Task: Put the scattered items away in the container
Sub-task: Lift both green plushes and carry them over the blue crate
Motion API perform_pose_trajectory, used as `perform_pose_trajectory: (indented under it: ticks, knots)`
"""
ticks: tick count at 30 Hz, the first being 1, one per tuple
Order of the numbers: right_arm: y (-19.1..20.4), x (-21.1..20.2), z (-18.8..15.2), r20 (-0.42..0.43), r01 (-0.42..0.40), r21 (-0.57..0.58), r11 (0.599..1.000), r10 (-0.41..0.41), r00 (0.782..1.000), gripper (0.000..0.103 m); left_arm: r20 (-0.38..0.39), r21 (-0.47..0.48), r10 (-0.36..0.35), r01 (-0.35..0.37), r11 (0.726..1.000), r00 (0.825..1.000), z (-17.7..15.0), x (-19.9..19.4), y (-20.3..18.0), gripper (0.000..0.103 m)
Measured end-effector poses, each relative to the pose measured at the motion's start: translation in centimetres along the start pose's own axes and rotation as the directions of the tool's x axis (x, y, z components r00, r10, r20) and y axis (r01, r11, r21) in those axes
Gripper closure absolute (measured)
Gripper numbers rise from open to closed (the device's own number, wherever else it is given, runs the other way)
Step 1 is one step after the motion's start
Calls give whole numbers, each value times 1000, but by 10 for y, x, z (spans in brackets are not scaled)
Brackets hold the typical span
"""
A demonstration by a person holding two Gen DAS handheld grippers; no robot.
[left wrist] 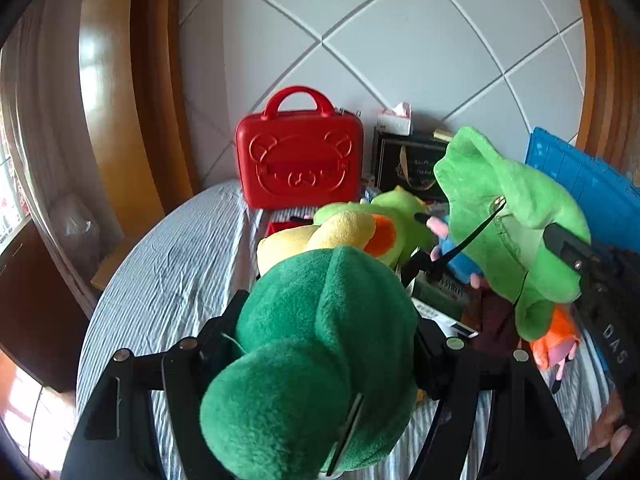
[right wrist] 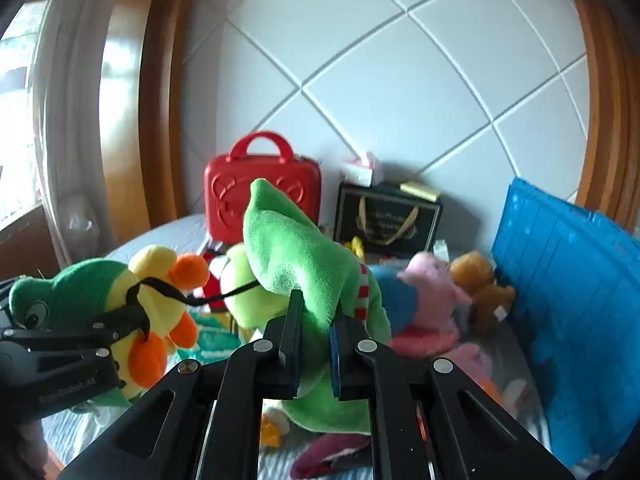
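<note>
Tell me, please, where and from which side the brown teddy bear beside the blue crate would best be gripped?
Probably across its round head, coming from above. The brown teddy bear sits upright against the blue crate, so its right side is blocked, and the pink pig plush crowds its left. Only the head stands free on top and looks soft enough to pinch.

Few readable markings amid the toys

White letters "DAS" stand on the black body of the right gripper point(left wrist: 576, 256), seen from the left wrist camera. The gold lettering on the black gift bag point(right wrist: 388, 216), just right of the red case point(right wrist: 262, 196), is too blurred to read.
</note>
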State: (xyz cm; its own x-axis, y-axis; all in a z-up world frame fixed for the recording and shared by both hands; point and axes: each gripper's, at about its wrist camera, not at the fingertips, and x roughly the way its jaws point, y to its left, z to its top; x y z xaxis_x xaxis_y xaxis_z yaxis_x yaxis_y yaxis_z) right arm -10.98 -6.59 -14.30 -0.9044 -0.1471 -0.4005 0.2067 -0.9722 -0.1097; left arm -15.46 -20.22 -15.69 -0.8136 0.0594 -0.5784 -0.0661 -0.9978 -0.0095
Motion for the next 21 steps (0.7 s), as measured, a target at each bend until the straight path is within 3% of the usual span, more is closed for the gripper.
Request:
perform_pose_trajectory:
  ticks: [9, 15, 21]
  knots:
    - [-40, -69, 60, 205, 126, 31, 992, -130, 970, 93, 134, 0, -14, 14, 1000, 991, 36, -37, -3, 33]
    - [-72, -98, 79, 262, 211, 61, 975, -220, 940, 93, 173, 7, -45, 45, 999, 984, 45, -50, -14, 33]
    - [-95, -114, 83, 282, 271, 69, 960, -280, 918, 93, 196, 51, -84, 76, 996, 977, 54, -58, -49, 33]
